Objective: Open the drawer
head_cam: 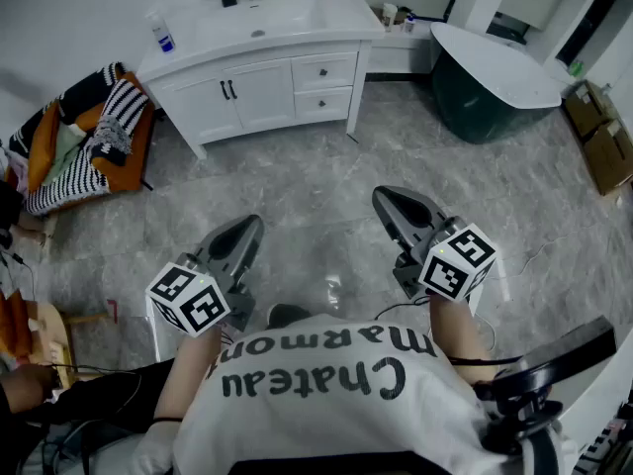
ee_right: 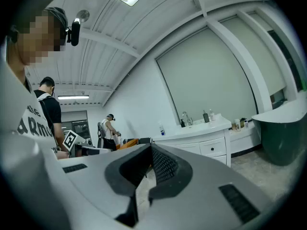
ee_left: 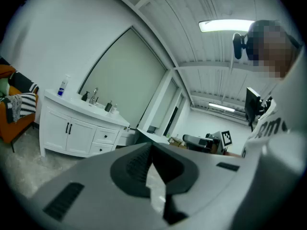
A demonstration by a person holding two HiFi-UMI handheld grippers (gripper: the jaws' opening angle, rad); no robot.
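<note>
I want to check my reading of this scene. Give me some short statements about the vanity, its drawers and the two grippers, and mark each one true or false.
1. Both drawers of the vanity are shut. True.
2. The right gripper touches a drawer handle. False: it is far from the vanity, over the floor.
3. The left gripper holds a bottle. False: its jaws are together on nothing.
4. A bottle stands at the left end of the vanity top, as the head view shows it. True.
5. The vanity doors stand open. False: both are shut.
</note>
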